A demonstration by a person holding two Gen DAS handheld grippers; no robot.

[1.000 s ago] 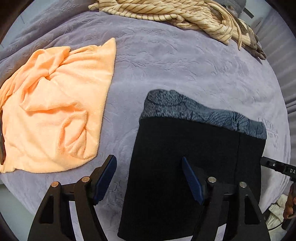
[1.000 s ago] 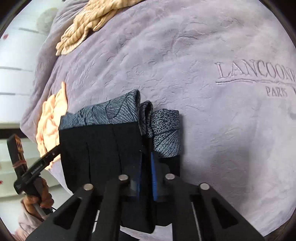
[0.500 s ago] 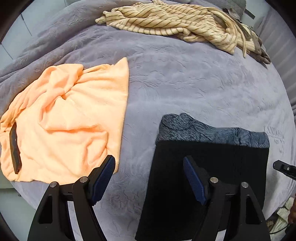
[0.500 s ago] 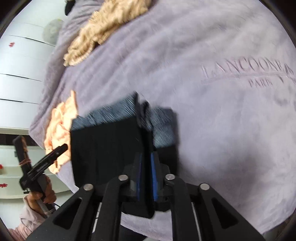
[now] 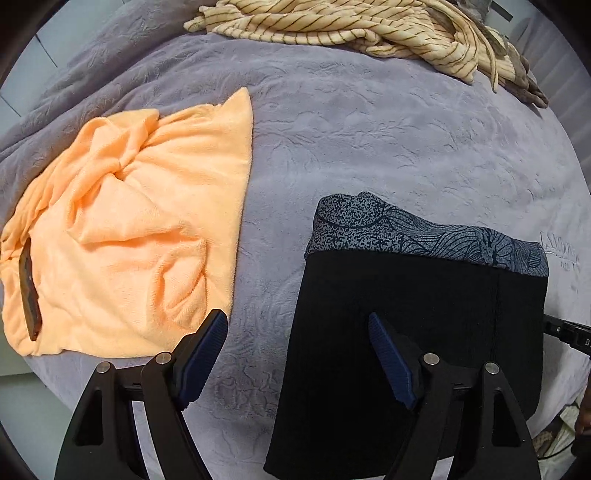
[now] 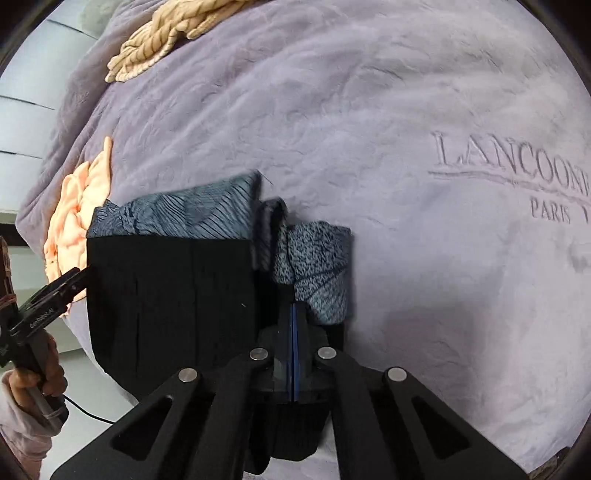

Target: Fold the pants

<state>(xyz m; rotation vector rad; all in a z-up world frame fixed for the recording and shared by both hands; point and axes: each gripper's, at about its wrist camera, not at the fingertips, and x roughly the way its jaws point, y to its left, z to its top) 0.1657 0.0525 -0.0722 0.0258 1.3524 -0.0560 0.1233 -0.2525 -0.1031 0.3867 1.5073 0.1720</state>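
The pants [image 5: 413,314] are black with a grey-blue patterned waistband and lie folded in a rectangle on the lilac blanket [image 5: 369,122]. My left gripper [image 5: 295,343] is open and empty, hovering over the pants' left edge, with one finger above the blanket and one above the black cloth. In the right wrist view the pants [image 6: 170,295] lie at lower left. My right gripper [image 6: 293,332] is shut on the right edge of the pants, beside a bunched patterned fold [image 6: 317,266].
An orange towel [image 5: 125,229] lies crumpled to the left, with a dark flat object [image 5: 29,291] on it. A cream striped garment [image 5: 354,26] lies at the far edge. The bed's near edge runs just below the pants. Embroidered lettering [image 6: 513,162] marks the blanket at right.
My left gripper drew back, then came slightly closer, staying open. My right gripper stayed shut on the pants' edge, which shifted a little with it.
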